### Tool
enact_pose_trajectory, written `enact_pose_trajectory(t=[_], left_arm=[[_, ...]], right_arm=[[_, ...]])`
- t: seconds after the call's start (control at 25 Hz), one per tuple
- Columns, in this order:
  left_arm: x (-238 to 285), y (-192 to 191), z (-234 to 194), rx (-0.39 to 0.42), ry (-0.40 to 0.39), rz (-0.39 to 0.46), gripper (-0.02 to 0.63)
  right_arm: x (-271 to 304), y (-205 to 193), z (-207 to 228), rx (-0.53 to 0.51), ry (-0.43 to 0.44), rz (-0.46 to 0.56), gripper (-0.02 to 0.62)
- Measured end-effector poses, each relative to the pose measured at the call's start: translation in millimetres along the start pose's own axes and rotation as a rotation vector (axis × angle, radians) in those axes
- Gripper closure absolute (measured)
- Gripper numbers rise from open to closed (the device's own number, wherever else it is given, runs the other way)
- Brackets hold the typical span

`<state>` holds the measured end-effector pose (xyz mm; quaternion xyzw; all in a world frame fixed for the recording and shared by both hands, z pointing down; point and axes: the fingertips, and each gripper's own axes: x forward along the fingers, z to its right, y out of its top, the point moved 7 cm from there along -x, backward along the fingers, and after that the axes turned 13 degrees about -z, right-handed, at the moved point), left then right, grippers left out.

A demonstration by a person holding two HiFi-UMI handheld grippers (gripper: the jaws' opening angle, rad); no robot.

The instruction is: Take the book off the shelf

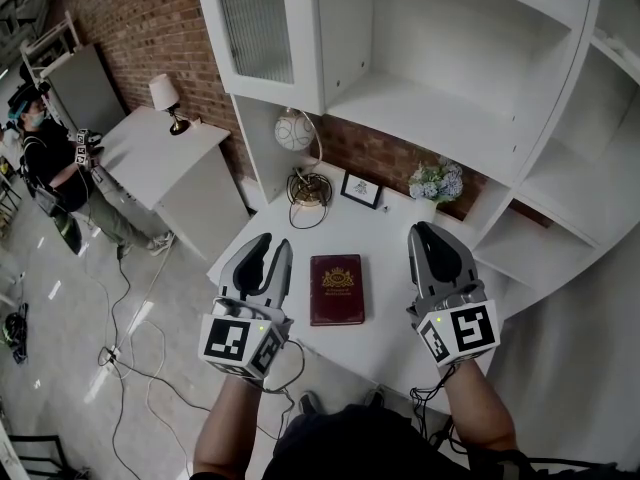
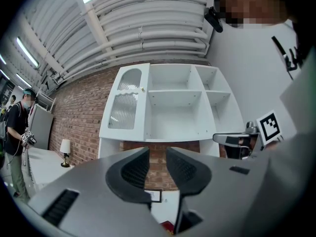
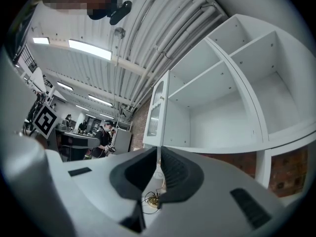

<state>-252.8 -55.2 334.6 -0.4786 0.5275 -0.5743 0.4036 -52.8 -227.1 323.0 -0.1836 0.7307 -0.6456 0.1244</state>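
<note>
Home-style corner staged inside an industrial hall, probably a test lab.

Home side: brick wall (image 1: 150, 28), white shelf unit (image 1: 440, 108), table lamp (image 1: 167, 98) on a white cabinet (image 1: 190, 168) at upper left, framed picture (image 1: 361, 190) and flowers (image 1: 436, 181) near the wall.

Hall side: bare ceiling pipes (image 2: 158, 28) and strip lights (image 3: 89, 49) overhead. Loose cables (image 1: 130, 358) trail over the grey floor at lower left. A second person (image 1: 45, 158) at far upper left holds marker-tagged gear.
</note>
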Motion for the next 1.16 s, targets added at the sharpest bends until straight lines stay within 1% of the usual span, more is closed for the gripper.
enact_pose_trajectory(t=[0.2,0.36,0.64,0.8,1.0,1.16], left_arm=[[3,0,-1,0.003,0.001,-0.001,0.506],[3,3,-1,-0.008,0.023,-0.013,0.506],[3,3,-1,-0.013,0.032,-0.015,0.506],[6,-3,1,-0.001,0.010,-0.010,0.506],[10,-3,4,-0.003,0.024,-0.018,0.506],[14,-6,6,-0.003,0.016,-0.014,0.506]], right_arm=[[2,-1,0,-0.001,0.005,0.001,0.580],[3,0,1,0.002,0.009,0.002,0.580],[3,-1,2,0.002,0.013,0.002,0.580],[5,-3,4,0.002,0.019,-0.001,0.581],[7,-5,9,0.003,0.029,-0.003,0.581],[7,-7,13,0.003,0.036,-0.003,0.581]])
